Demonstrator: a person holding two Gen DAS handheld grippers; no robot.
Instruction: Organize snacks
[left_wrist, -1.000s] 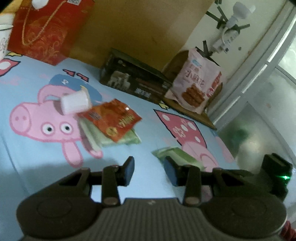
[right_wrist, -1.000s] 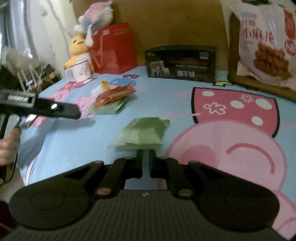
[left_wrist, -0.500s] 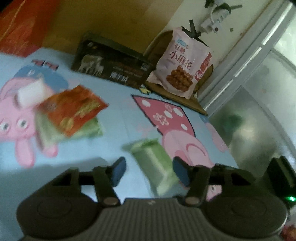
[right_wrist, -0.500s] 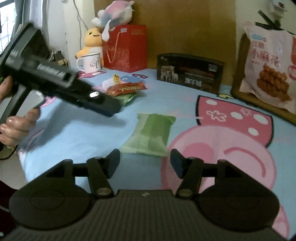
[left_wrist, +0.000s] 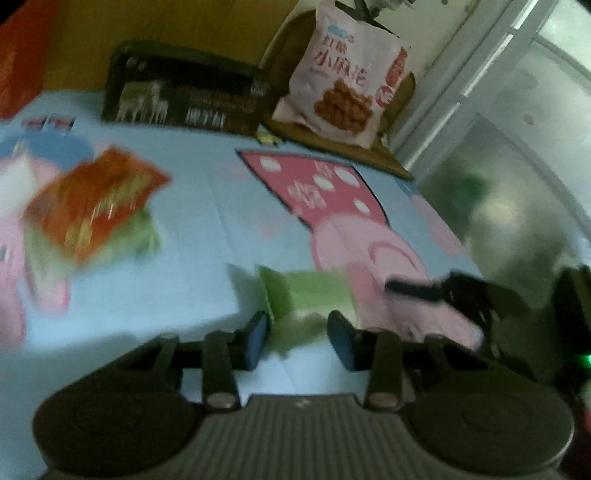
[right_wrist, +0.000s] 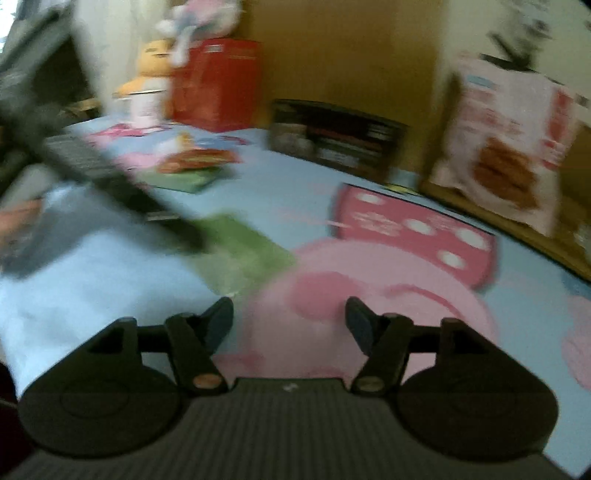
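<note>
Two grippers swapping jobs on one packet!
Right gripper (right_wrist: 290, 325) let go: jaws just went from pinched to wide, nothing btwn them, flat green foil snack packet (right_wrist: 240, 254) lying on the pale-blue cartoon-pig cloth (right_wrist: 92, 288) ahead-left. Left gripper (left_wrist: 297, 339) swung in, jaws just narrowing w/ that green packet's near end btwn the pads (left_wrist: 255, 338); blurry, can't confirm a pinch. Red-orange packet pile (left_wrist: 92, 206) looks like the drop spot, I reckon.
</note>
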